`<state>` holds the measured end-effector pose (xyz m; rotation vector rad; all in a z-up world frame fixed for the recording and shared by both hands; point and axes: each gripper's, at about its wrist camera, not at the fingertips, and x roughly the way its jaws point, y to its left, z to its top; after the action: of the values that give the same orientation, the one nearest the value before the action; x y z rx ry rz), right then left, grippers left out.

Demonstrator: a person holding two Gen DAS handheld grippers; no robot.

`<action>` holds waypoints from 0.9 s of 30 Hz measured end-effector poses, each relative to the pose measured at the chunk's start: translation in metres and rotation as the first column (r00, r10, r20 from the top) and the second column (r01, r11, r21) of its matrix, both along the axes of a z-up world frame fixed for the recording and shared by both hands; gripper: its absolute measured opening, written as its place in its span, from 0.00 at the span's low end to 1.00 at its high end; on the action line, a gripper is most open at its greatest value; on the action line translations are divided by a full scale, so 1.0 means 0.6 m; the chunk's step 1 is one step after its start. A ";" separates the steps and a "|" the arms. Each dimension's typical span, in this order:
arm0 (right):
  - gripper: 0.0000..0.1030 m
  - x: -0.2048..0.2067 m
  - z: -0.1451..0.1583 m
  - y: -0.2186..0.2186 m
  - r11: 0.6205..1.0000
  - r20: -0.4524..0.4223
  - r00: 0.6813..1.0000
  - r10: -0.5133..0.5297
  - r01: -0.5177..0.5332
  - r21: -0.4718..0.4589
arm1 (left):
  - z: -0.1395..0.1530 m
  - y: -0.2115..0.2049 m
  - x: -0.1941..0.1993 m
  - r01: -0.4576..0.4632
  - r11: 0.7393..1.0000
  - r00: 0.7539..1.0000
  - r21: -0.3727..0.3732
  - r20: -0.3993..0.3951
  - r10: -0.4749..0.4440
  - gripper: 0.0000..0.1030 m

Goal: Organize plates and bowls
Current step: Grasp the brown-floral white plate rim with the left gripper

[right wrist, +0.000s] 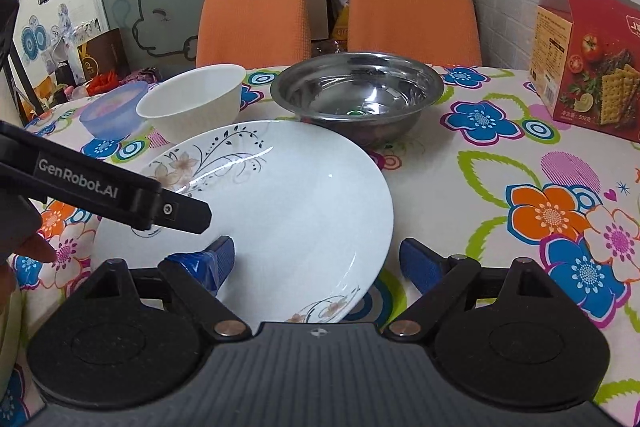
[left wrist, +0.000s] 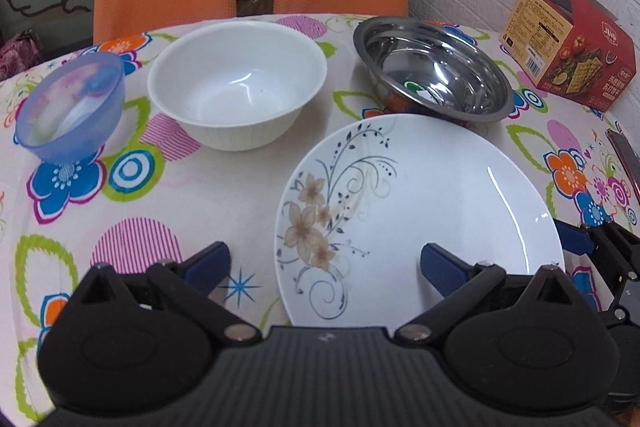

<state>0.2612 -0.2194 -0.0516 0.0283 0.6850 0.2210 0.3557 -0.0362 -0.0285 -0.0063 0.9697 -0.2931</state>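
Observation:
A white plate (left wrist: 420,211) with a brown flower print lies flat on the flowered tablecloth (left wrist: 200,187). Behind it stand a white bowl (left wrist: 236,83), a steel bowl (left wrist: 432,67) and a small blue see-through bowl (left wrist: 72,103). My left gripper (left wrist: 324,263) is open across the plate's left rim, one finger over the plate and one over the cloth. My right gripper (right wrist: 318,261) is open across the same plate's (right wrist: 280,207) right rim. Neither holds anything. In the right wrist view the steel bowl (right wrist: 356,95), white bowl (right wrist: 196,103) and blue bowl (right wrist: 112,111) stand beyond the plate.
A red cracker box (left wrist: 568,39) stands at the table's far right, with a dark flat object (left wrist: 624,155) near the right edge. Two orange chairs (right wrist: 412,11) are pushed against the far side. The left tool's black casing (right wrist: 104,187) and a person's hand (right wrist: 24,247) show on the left.

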 end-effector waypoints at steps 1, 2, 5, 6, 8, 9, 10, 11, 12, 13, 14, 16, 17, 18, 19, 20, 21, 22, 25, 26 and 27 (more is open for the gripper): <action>0.77 0.002 0.000 0.001 1.000 0.003 1.000 0.004 -0.004 -0.004 | -0.001 -0.002 0.000 0.001 1.000 1.000 0.009 0.003 -0.001 0.98; 0.77 0.002 -0.002 0.003 1.000 0.007 1.000 0.009 -0.009 -0.011 | -0.001 -0.005 -0.001 0.002 1.000 1.000 0.019 0.006 -0.002 0.98; 0.77 0.001 -0.004 0.004 1.000 0.022 1.000 0.010 -0.010 -0.014 | -0.004 -0.012 -0.005 0.012 0.999 1.000 0.053 0.018 -0.013 0.98; 0.78 0.002 -0.004 0.005 1.000 0.025 1.000 0.008 -0.008 -0.014 | -0.005 -0.015 -0.006 0.014 0.998 1.000 0.062 0.024 -0.015 0.98; 0.78 0.004 -0.005 0.005 1.000 0.028 1.000 0.003 -0.003 -0.015 | -0.006 -0.015 -0.008 0.005 0.998 1.000 0.060 0.030 -0.007 0.98; 0.78 0.004 -0.005 0.006 1.000 0.032 0.999 0.001 -0.001 -0.015 | -0.006 -0.014 -0.007 0.002 0.998 1.000 0.059 0.031 -0.004 0.98; 0.78 0.004 -0.006 0.006 1.000 0.037 0.999 0.002 -0.001 -0.015 | -0.006 -0.015 -0.007 0.001 0.998 1.000 0.061 0.031 -0.003 0.98; 0.78 0.004 -0.007 0.006 1.000 0.042 0.999 0.002 -0.001 -0.014 | -0.006 -0.016 -0.007 0.001 0.998 0.999 0.064 0.032 -0.003 0.98; 0.78 0.004 -0.008 0.006 1.000 0.048 0.999 0.002 -0.001 -0.013 | -0.006 -0.016 -0.007 0.000 0.998 1.000 0.064 0.031 -0.002 0.98; 0.78 0.005 -0.008 0.006 1.000 0.049 0.999 0.002 -0.001 -0.014 | -0.006 -0.016 -0.006 0.000 0.998 1.000 0.065 0.029 -0.002 0.98; 0.78 0.005 -0.008 0.006 1.000 0.048 0.999 0.003 -0.002 -0.014 | -0.006 -0.017 -0.006 0.000 0.998 1.000 0.065 0.028 -0.002 0.98; 0.78 0.006 -0.009 0.005 1.000 0.049 0.999 0.005 -0.004 -0.013 | -0.006 -0.019 -0.005 -0.003 0.998 1.000 0.067 0.030 0.001 0.99; 0.78 0.006 -0.009 0.005 1.000 0.049 0.999 0.005 -0.005 -0.013 | -0.006 -0.019 -0.005 -0.005 0.998 1.000 0.068 0.031 0.003 0.99; 0.78 0.006 -0.008 0.005 1.000 0.049 0.999 0.005 -0.005 -0.014 | -0.007 -0.019 -0.006 -0.008 0.998 0.999 0.068 0.033 0.005 0.99; 0.79 0.006 -0.009 0.005 1.000 0.049 0.999 0.006 -0.006 -0.013 | -0.007 -0.019 -0.006 -0.010 0.998 0.999 0.068 0.034 0.008 0.99; 0.79 0.007 -0.009 0.005 1.000 0.049 0.999 0.007 -0.006 -0.013 | -0.007 -0.019 -0.006 -0.010 0.998 0.999 0.068 0.036 0.008 0.99; 0.79 0.005 -0.009 0.006 1.000 0.050 0.999 0.007 -0.006 -0.013 | -0.007 -0.019 -0.006 -0.011 0.998 0.999 0.067 0.036 0.009 0.99; 0.79 0.006 -0.009 0.006 1.000 0.049 0.999 0.007 -0.006 -0.014 | -0.007 -0.019 -0.006 -0.011 0.998 0.999 0.067 0.036 0.008 0.99; 0.78 0.006 -0.009 0.006 1.000 0.050 0.999 0.006 -0.005 -0.014 | -0.007 -0.018 -0.005 -0.013 0.998 0.999 0.066 0.036 0.010 0.99; 0.78 0.006 -0.009 0.008 1.000 0.050 0.999 0.011 -0.010 -0.014 | -0.007 -0.018 -0.005 -0.014 0.998 0.999 0.066 0.037 0.011 0.99; 0.76 0.005 -0.008 0.011 1.000 0.051 0.999 0.018 -0.017 -0.017 | -0.007 -0.017 -0.006 -0.016 0.998 0.999 0.065 0.038 0.013 0.99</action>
<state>0.2642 -0.2128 -0.0566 0.0010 0.6362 0.2326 0.3523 -0.0466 -0.0325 0.0519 0.9413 -0.2469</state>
